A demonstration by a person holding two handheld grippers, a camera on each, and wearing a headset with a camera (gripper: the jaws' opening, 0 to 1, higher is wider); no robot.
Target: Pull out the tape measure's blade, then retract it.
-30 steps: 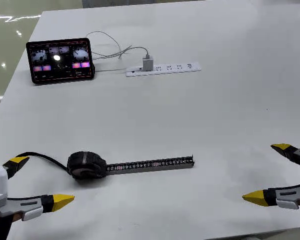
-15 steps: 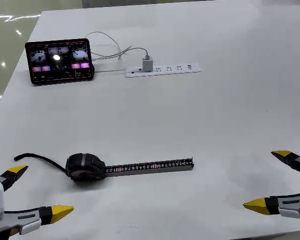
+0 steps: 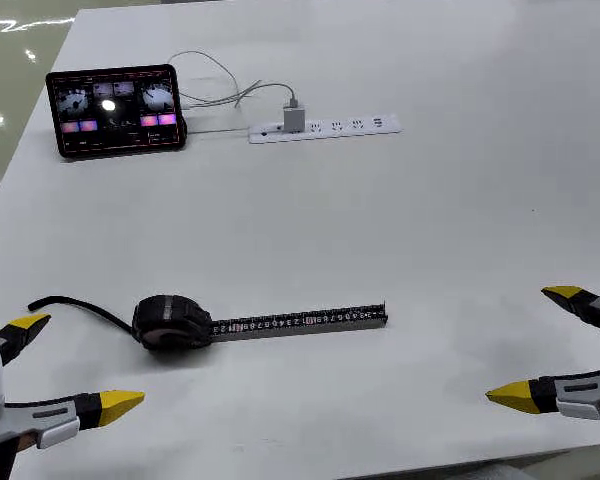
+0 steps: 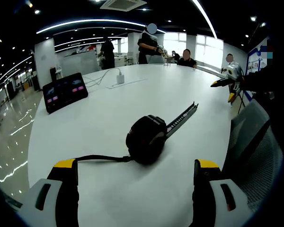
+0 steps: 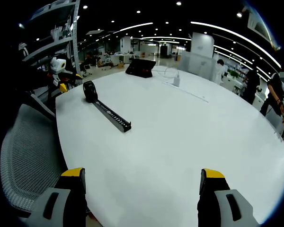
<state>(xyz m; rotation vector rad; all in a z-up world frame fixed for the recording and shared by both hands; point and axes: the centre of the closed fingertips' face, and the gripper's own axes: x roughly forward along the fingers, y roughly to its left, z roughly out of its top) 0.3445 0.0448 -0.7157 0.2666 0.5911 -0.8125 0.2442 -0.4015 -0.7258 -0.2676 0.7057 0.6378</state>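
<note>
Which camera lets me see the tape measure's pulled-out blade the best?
The head view: the blade lies side-on, whole, with its markings visible. The left gripper view shows the blade foreshortened behind the case. The right gripper view shows the blade small and far.

The left tool [image 3: 85, 360] is being held at the lower left of the head view, with its two yellow-tipped jaws being spread wide and pointed rightward. The right tool [image 3: 521, 344] is being held at the lower right, its jaws likewise being spread wide and aimed leftward, so the two tools are being faced toward each other, well apart. Nothing is being gripped by either tool. In each gripper view the jaws are being shown rising from the bottom with a broad gap between them.
</note>
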